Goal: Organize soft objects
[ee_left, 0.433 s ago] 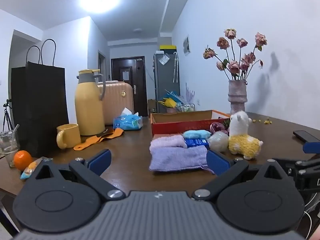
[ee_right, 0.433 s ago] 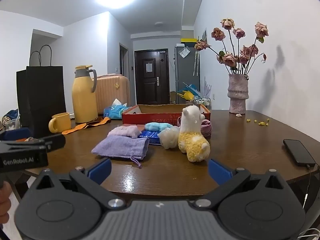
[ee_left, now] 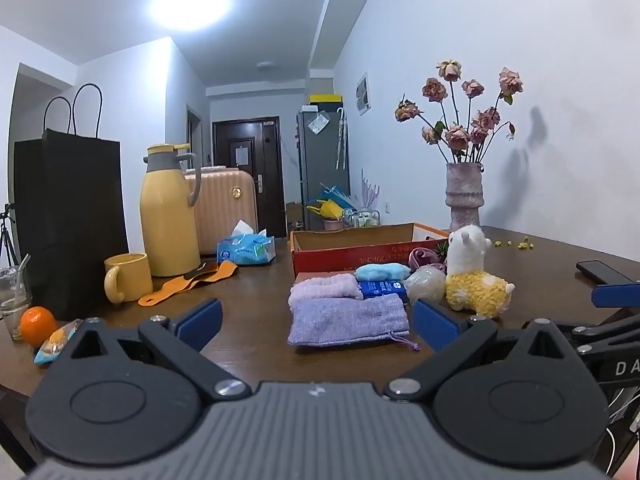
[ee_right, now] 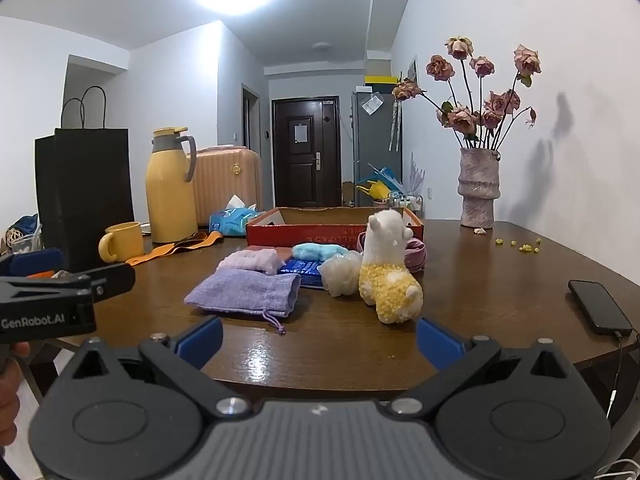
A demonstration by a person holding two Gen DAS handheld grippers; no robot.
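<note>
Behind alpaca plush [ee_right: 390, 276], pink item [ee_right: 416, 254] half-hidden

Bare table [ee_right: 320, 344] before pouch [ee_right: 244, 292]; alpaca [ee_right: 390, 280] crowds its right.

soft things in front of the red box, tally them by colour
purple: 2, pouch and towel
blue: 2, fluffy roll and packet
white: 1, puff
white and yellow: 1, alpaca
pink: 1, bundle, partly hidden
total: 7
</note>
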